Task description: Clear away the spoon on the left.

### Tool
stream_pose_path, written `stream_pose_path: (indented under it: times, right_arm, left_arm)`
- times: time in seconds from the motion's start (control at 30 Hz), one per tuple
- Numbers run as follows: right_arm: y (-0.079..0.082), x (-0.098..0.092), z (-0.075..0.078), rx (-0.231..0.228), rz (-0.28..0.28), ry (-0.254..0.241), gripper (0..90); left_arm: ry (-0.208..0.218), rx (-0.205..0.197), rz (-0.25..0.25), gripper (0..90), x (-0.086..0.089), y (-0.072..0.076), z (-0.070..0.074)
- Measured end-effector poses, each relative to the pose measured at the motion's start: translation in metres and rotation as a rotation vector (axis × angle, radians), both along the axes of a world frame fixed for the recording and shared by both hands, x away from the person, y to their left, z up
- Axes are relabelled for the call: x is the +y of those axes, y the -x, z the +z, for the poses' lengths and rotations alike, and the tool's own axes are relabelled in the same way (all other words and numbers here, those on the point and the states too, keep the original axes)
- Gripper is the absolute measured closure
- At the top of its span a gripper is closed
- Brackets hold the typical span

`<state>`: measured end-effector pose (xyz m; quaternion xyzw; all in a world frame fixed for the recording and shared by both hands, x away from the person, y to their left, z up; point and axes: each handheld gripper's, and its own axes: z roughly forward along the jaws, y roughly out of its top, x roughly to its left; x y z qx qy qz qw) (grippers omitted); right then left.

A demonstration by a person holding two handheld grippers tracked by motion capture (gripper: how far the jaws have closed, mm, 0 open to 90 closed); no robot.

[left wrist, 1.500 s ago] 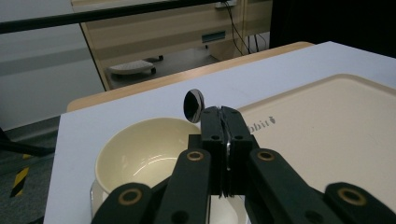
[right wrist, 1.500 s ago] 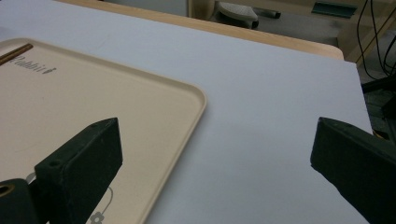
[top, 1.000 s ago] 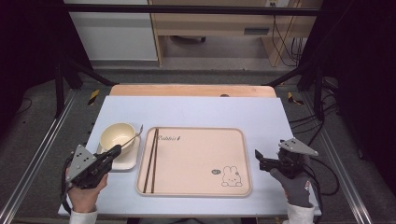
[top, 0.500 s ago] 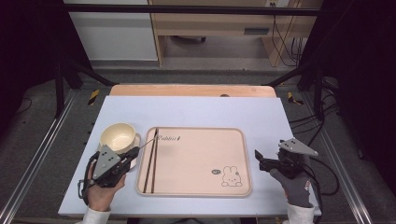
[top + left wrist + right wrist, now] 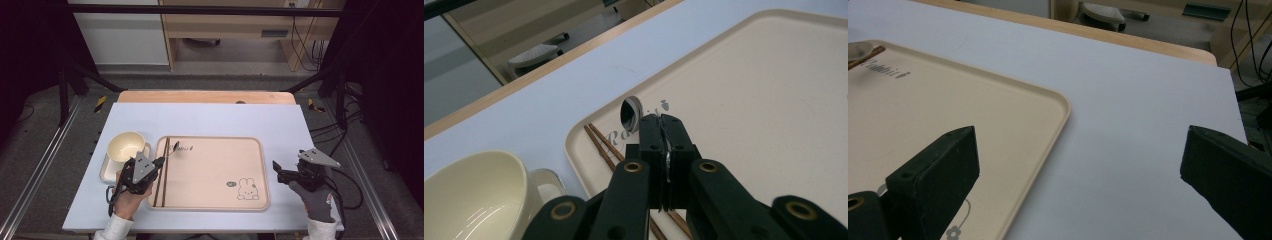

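Compared with a second ago, the left gripper (image 5: 159,162), clenched on a metal spoon (image 5: 631,112), has carried it from over the cream bowl (image 5: 125,145) to the tray's (image 5: 260,170) left edge beside the chopsticks (image 5: 162,172), so laying it down seems next, while the right gripper (image 5: 276,171) waits released right of the tray.

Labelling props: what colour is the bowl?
Cream bowl, clearest in the high view.

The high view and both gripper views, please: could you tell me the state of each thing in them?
Left gripper: shut on a spoon's handle.
Spoon: held, bowl end over the tray.
Right gripper: open, nothing between its fingers.
Chopsticks: lying paired along the tray's left edge.
Tray: flat on the table.
Bowl: upright, empty.
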<state>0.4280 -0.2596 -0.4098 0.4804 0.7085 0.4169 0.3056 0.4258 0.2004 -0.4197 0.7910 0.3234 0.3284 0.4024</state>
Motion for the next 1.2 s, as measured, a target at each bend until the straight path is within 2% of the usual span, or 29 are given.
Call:
stream_pose_path:
  times: [0.4, 0.8, 1.2]
  right_arm:
    - [0.0, 0.001, 0.0, 0.006, 0.0, 0.0, 2.6]
    - [-0.001, 0.001, -0.001, 0.002, 0.001, 0.01, 2.6]
    - [-0.001, 0.001, -0.001, 0.002, 0.001, 0.01, 2.6]
  left_arm:
    - [-0.045, -0.01, 0.007, 88.9, -0.007, -0.007, -0.011]
    - [-0.089, -0.024, 0.02, 88.5, -0.012, -0.008, -0.015]
    - [-0.132, -0.033, -0.002, 86.0, -0.022, -0.005, -0.018]
